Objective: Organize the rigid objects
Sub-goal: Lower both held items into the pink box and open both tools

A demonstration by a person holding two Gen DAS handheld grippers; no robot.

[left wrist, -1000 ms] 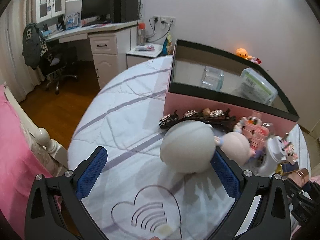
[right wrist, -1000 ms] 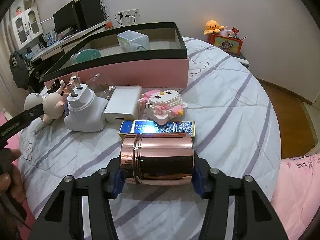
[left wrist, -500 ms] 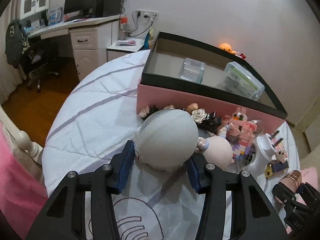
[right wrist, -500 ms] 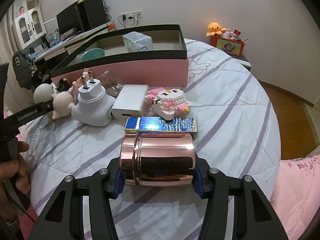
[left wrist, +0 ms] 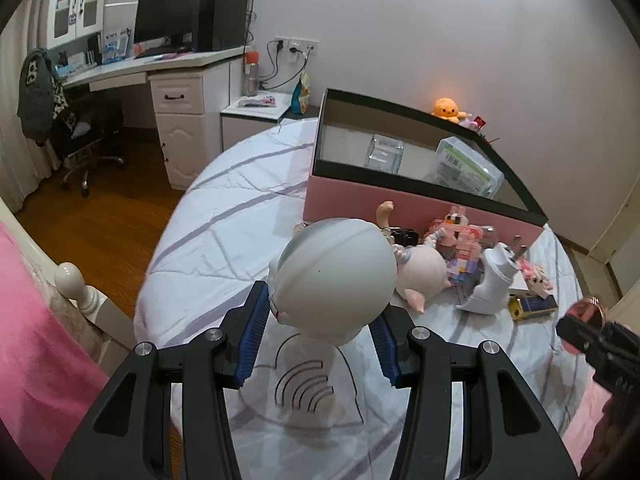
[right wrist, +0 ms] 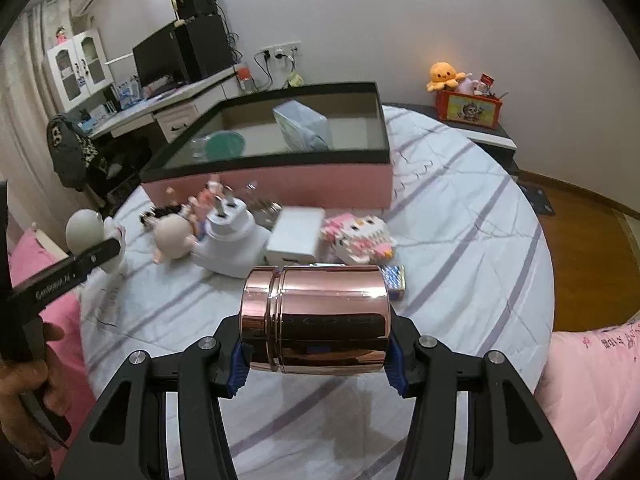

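Nearest me, the right gripper (right wrist: 316,354) is clamped on the rose-gold canister (right wrist: 315,317), its long axis lying crosswise between the jaws, lifted above the quilt; the left gripper (left wrist: 320,338) squeezes the white round-headed figure (left wrist: 334,274), the head bulging up between the blue pads (left wrist: 251,334); beyond both lies the clutter of plug adapter (right wrist: 230,240) and brick toys; farther on, straight ahead, sits the pink box (right wrist: 280,184), open-topped, roughly as near to either hand.

Two dolls (left wrist: 336,276) — one box (left wrist: 400,200)
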